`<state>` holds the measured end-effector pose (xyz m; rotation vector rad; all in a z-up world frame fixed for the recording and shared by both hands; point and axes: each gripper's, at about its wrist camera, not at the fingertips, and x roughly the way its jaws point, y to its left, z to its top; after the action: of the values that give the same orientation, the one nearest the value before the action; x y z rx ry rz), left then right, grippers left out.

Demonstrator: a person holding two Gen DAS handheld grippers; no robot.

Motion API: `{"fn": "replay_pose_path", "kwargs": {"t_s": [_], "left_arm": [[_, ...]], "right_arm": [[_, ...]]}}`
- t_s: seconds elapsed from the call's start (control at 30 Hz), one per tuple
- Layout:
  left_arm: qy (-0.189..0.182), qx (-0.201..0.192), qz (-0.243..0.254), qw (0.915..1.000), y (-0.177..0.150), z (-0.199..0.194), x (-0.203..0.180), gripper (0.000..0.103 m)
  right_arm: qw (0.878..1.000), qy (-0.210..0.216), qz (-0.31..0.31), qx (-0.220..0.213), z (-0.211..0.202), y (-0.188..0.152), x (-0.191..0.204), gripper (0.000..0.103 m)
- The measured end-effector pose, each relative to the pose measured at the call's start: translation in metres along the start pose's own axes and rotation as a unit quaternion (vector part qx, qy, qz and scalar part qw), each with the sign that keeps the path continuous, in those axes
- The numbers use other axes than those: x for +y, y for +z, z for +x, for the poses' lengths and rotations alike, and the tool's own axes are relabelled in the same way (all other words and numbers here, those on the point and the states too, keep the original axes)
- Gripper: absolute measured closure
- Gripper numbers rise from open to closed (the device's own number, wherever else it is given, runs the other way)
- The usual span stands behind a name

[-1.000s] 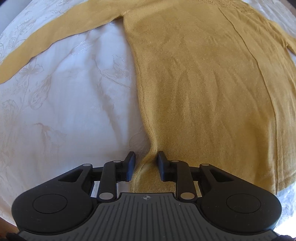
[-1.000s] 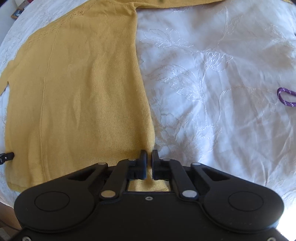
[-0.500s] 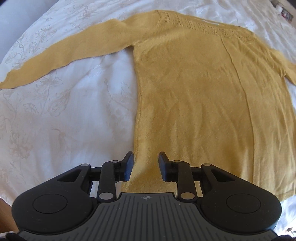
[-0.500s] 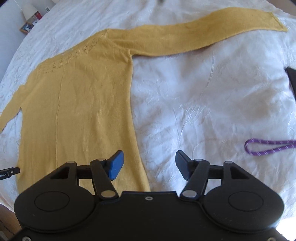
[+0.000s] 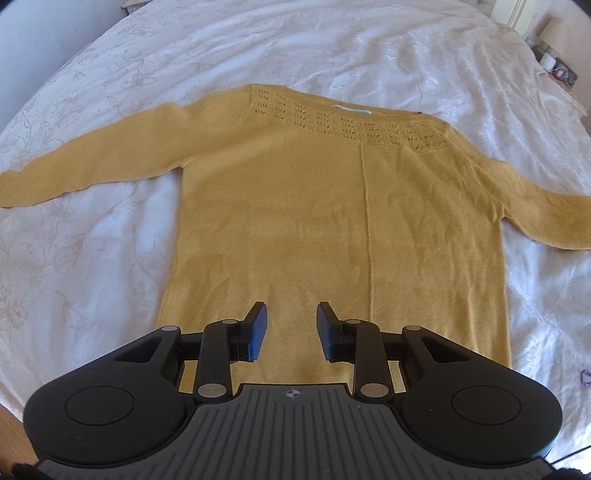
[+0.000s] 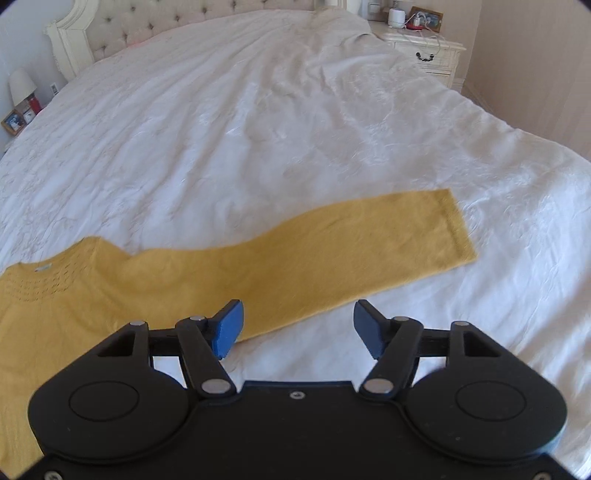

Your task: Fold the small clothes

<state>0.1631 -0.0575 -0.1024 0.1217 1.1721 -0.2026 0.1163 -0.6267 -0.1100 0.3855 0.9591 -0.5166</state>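
A mustard-yellow knit sweater lies flat on the white bedspread, both sleeves spread out sideways, neckline at the far side. My left gripper is open and empty, raised above the middle of the sweater's bottom hem. My right gripper is open wide and empty, raised above the near edge of the sweater's right sleeve. The sleeve's cuff lies to the right on the bedspread.
A purple cord lies on the bedspread at the right. In the right wrist view, a tufted headboard stands at the far end, with a nightstand at the far right and a lamp at the far left.
Both grippers let go of the sweater's bottom hem corners, opened and rose. The left moved over the hem's middle; the right swung up and right, over the right sleeve.
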Motion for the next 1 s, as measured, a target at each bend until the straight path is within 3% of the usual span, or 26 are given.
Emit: {"fn": "replay_pose_path", "kwargs": {"t_s": [0.3,0.47,0.67,0.7,0.73,0.77,0.8,0.87,1.0], "left_arm": [[0.015,0.026,-0.006,0.9995,-0.012,-0.005,-0.040,0.074],[0.029,0.038,0.000,0.9989,-0.020,-0.008,-0.053,0.074],[0.038,0.043,0.014,0.9983,-0.022,-0.011,-0.066,0.074],[0.038,0.043,0.016,0.9982,-0.021,-0.011,-0.068,0.074],[0.038,0.042,0.018,0.9982,-0.020,-0.012,-0.070,0.074],[0.037,0.041,0.019,0.9983,-0.019,-0.012,-0.072,0.074],[0.037,0.041,0.021,0.9983,-0.018,-0.012,-0.074,0.074],[0.035,0.040,0.027,0.9982,-0.016,-0.011,-0.079,0.074],[0.031,0.031,0.033,0.9985,-0.011,-0.014,-0.087,0.074]], "right_arm": [[0.998,-0.049,0.037,0.021,0.046,0.040,-0.081,0.029],[0.996,-0.016,0.079,0.038,0.067,0.044,-0.114,0.027],[0.994,0.025,0.092,0.046,0.078,0.043,-0.125,0.026],[0.995,0.026,0.088,0.049,0.079,0.043,-0.125,0.028],[0.995,0.027,0.080,0.054,0.081,0.044,-0.124,0.040],[0.995,0.029,0.072,0.059,0.082,0.045,-0.122,0.067],[0.995,0.036,0.064,0.064,0.082,0.045,-0.120,0.087],[0.995,0.062,0.046,0.063,0.078,0.047,-0.114,0.091],[0.999,0.039,-0.006,0.031,0.054,0.058,-0.105,0.091]]}}
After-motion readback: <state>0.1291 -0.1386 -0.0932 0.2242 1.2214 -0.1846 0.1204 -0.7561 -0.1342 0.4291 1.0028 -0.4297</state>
